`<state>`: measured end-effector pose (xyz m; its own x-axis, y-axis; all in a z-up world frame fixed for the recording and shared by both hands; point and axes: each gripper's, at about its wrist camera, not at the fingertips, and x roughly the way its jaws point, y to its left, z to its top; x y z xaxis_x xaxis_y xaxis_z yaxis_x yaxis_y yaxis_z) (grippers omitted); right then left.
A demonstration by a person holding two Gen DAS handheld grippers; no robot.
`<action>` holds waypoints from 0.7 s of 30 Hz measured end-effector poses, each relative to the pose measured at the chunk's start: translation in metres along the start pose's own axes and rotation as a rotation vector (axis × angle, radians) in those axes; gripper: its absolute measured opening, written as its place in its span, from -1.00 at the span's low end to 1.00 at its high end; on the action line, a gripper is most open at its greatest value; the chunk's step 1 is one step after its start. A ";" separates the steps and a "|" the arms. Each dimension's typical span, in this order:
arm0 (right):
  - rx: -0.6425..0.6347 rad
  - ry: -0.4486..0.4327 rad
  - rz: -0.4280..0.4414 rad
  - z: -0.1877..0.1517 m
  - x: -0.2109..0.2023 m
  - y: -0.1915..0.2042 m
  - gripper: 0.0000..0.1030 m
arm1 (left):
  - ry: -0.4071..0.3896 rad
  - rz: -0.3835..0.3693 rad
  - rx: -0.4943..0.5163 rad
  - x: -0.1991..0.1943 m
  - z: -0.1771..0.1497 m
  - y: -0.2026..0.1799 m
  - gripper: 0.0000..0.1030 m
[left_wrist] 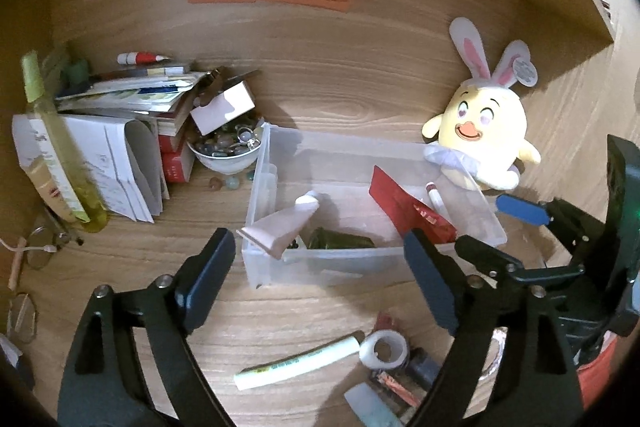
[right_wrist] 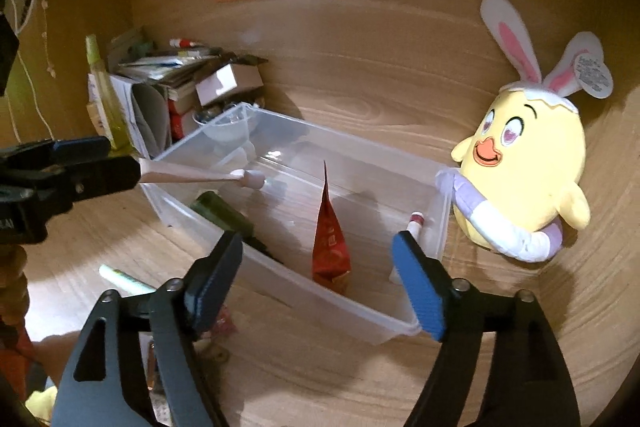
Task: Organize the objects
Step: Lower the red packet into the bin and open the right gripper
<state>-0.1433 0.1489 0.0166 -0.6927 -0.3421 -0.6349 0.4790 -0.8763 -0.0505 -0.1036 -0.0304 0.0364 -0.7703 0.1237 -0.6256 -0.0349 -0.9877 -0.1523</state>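
Observation:
A clear plastic bin stands on the wooden desk. In it lie a red packet, a dark green bottle and a small red-capped tube. A pink tube leans on the bin's left rim, cap end inside. My left gripper is open in front of the bin, its pads apart from the pink tube. My right gripper is open over the bin's near right corner, with nothing between its pads.
A yellow plush chick leans at the bin's right end. Left of the bin are a bowl of stones, stacked books and a yellow-green bottle. A white-green tube and tape roll lie nearer me.

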 end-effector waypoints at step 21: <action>0.017 0.055 0.076 -0.042 -0.020 0.017 0.60 | 0.148 0.040 0.008 0.009 -0.057 0.024 0.85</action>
<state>-0.0986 0.1551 -0.0038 -0.6238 -0.3887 -0.6780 0.5196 -0.8543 0.0117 -0.0755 -0.0473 -0.0163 -0.6692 0.0965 -0.7368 -0.0119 -0.9928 -0.1192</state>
